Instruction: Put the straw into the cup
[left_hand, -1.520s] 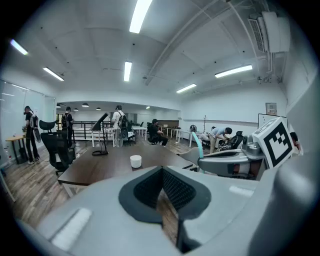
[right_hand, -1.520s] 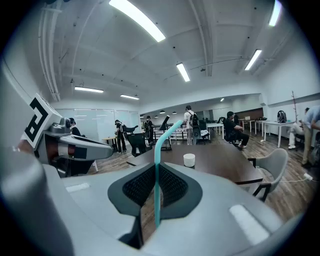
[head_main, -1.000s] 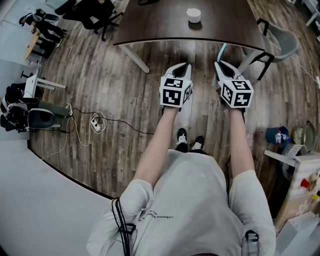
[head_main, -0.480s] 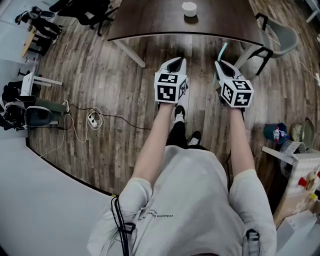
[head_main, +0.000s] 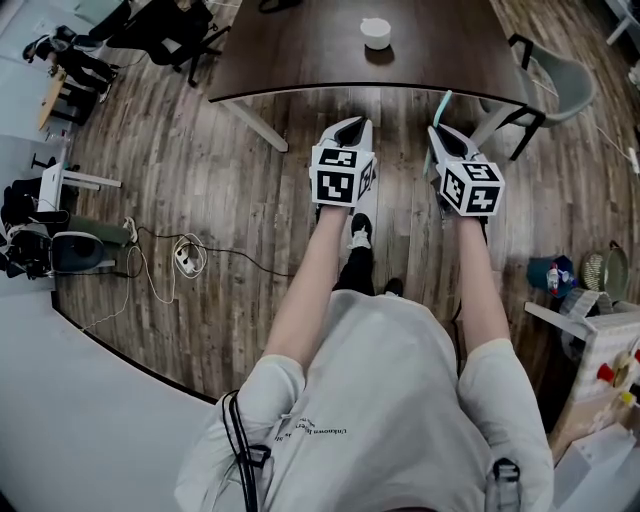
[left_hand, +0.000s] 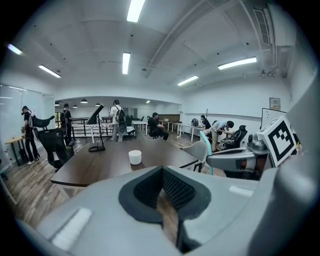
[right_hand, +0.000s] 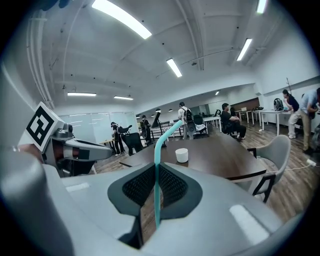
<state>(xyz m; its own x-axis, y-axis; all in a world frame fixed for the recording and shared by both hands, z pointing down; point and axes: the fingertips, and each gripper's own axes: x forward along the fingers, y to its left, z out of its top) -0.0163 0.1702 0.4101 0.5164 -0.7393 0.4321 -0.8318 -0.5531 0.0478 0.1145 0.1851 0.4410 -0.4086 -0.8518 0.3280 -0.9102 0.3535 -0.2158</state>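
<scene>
Teal straw, pinched upright by right gripper, tip bent upper right; cup mid-frame; left gripper closed, empty.

White short-sleeved T-shirt, small dark print line low on front. Black cable at left shoulder. Dark trousers, black shoe with white sole. Left claw, right claw: pale grey shells, black meshed pads, cubes with black-and-white square markers.

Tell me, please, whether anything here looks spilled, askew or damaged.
Nothing stands out. The cup stands upright on the table, and the straw sits straight in the right gripper, bent only at its tip.
</scene>
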